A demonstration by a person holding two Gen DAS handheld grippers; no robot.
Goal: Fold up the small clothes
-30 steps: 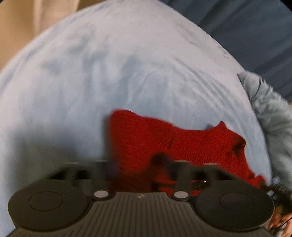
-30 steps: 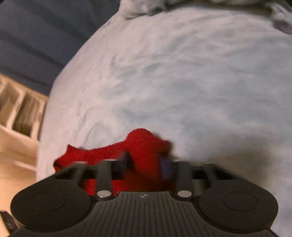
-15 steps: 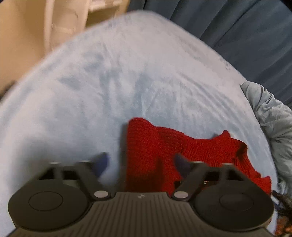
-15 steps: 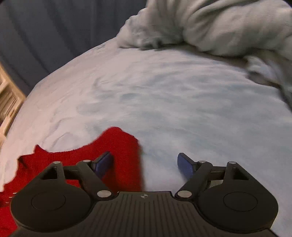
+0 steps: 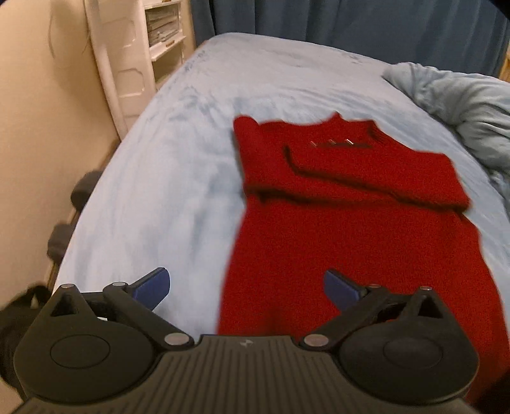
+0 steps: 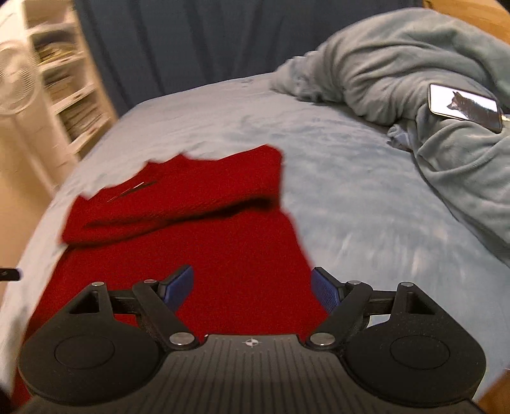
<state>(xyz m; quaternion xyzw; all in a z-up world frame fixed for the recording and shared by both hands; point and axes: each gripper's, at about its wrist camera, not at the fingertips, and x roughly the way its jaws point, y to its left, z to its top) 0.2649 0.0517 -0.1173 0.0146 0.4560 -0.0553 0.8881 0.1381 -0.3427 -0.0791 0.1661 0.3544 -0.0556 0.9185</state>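
A bed (image 5: 165, 178) covered in a pale blue fleecy sheet fills most of both views, with a dark blue curtain (image 5: 350, 22) hanging behind its far edge. A grey-blue blanket (image 6: 414, 79) lies bunched in a heap along the bed's right side. At the left side stands a white shelf unit (image 5: 159, 35) with stacked papers on its shelves, and the right wrist view shows a white fan (image 6: 16, 86) in front of it (blurred).

The red knitted sweater (image 5: 350, 229) lies flat on the sheet, roughly in the middle of the bed, its body running toward the cameras. Both sleeves are folded across the chest, one band lying over the other, just below the collar; a short row of small metallic marks shows near the neckline.

The left claw (image 5: 247, 289) hovers above the sweater's near left edge, its blue pads spread wide with nothing between them. The right claw (image 6: 253, 289) hangs over the near right edge, likewise spread wide and holding nothing.

A phone (image 6: 463, 106) with a lit screen rests on top of the blanket heap.
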